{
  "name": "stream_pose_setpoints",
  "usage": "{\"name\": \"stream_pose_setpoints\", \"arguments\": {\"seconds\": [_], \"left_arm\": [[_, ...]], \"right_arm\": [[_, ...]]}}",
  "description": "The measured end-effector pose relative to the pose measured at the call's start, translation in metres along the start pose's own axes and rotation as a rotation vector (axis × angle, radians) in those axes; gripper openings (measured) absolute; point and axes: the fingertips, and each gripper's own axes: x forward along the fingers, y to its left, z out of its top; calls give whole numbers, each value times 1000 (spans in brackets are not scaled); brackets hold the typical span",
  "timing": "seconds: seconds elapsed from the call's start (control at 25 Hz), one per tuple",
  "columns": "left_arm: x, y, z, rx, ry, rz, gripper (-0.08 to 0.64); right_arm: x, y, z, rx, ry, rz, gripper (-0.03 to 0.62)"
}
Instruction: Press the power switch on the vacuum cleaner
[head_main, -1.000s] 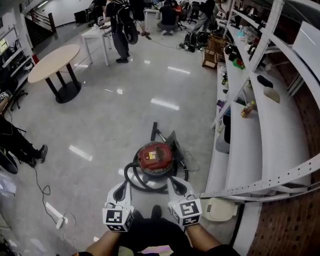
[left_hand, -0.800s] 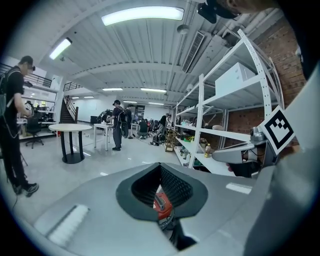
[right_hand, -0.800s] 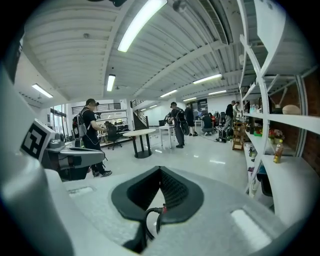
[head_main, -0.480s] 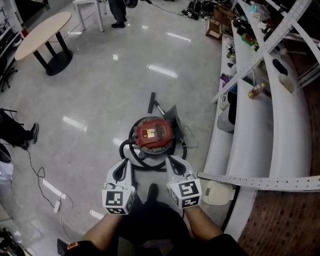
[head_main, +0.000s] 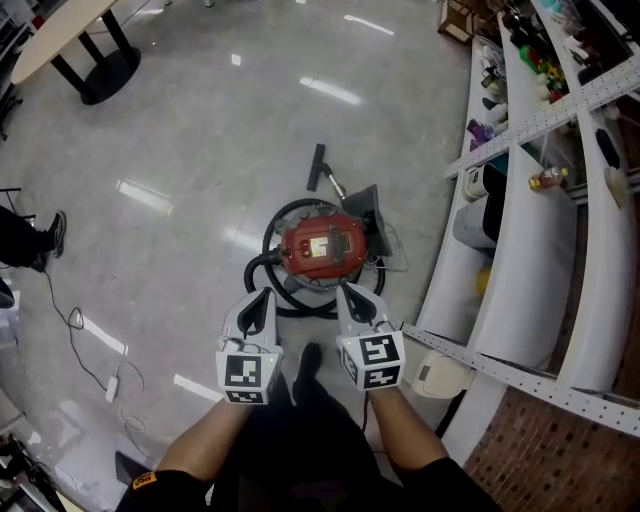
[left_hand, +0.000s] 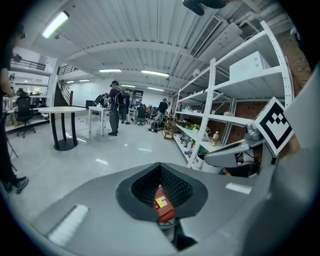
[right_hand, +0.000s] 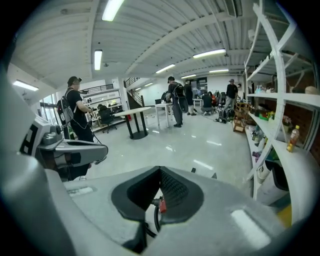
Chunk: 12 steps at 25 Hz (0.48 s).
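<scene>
A red, round drum vacuum cleaner (head_main: 322, 245) with a black hose (head_main: 262, 272) coiled around it stands on the glossy grey floor (head_main: 180, 150), just ahead of both grippers. The left gripper (head_main: 262, 294) and right gripper (head_main: 343, 291) hover side by side above its near edge, apart from it. Each has its jaws closed together with nothing held. To the right, white metal shelving (head_main: 520, 260) holds a small bottle of amber liquid (head_main: 548, 180) and other items too small to identify.
</scene>
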Motion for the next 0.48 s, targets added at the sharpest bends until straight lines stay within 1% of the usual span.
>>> {"name": "stream_pose_setpoints", "arguments": {"seconds": [0.28, 0.48], "left_arm": [[57, 29, -27, 6, 60, -15, 15], [92, 48, -64, 3, 122, -25, 14]], "right_arm": [[69, -10, -28, 25, 112, -9, -8], [119, -17, -65, 57, 207, -12, -8]]}}
